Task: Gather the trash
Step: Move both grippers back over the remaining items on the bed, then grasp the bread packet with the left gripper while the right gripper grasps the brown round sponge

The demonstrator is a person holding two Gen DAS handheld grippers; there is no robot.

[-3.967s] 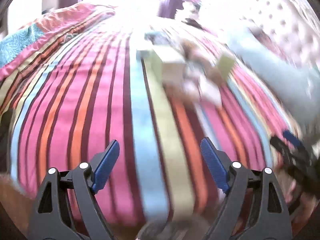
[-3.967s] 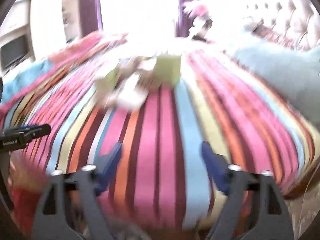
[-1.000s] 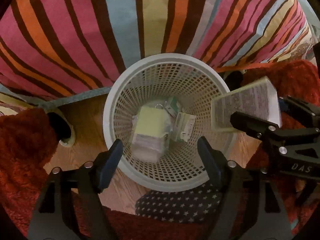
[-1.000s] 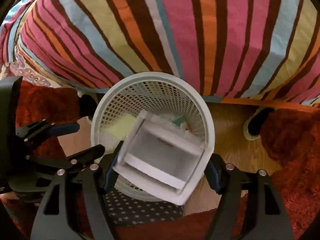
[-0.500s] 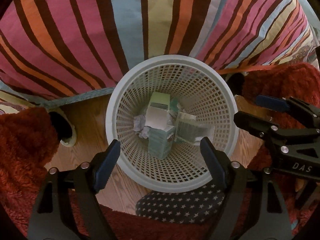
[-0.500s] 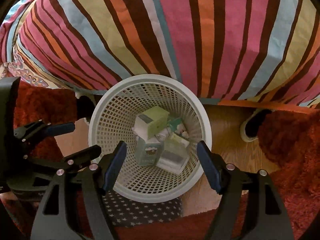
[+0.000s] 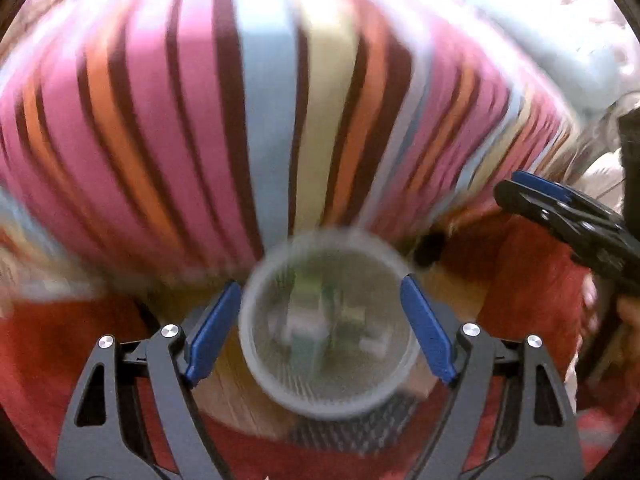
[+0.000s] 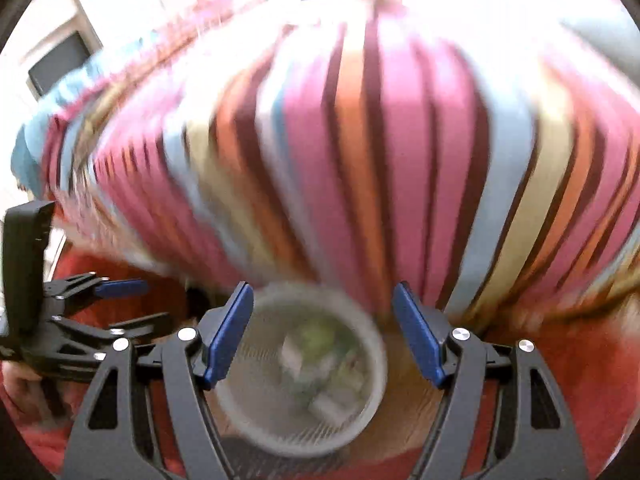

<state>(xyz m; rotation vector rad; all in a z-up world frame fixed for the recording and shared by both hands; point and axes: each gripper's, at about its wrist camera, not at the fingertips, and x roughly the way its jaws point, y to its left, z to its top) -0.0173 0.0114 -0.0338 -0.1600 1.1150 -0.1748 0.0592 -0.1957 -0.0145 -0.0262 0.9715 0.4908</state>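
A white mesh waste basket (image 7: 276,392) stands on the floor by the bed, blurred by motion, with several boxes and paper scraps (image 7: 308,332) inside. It also shows in the right wrist view (image 8: 256,436), with the trash (image 8: 320,360) in it. My left gripper (image 7: 320,332) is open and empty above the basket. My right gripper (image 8: 322,336) is open and empty above it too. The right gripper appears at the right edge of the left wrist view (image 7: 560,208). The left gripper appears at the left of the right wrist view (image 8: 104,304).
A bed with a striped pink, orange and blue cover (image 7: 260,120) fills the upper part of both views (image 8: 400,140). A red shaggy rug (image 7: 532,280) and wood floor (image 8: 416,400) surround the basket. A star-patterned item (image 7: 352,436) lies at the basket's near side.
The right gripper let its white box fall into the basket about a second ago. Both grippers have since lifted and tilted up, so the basket sits lower and smaller in both views.
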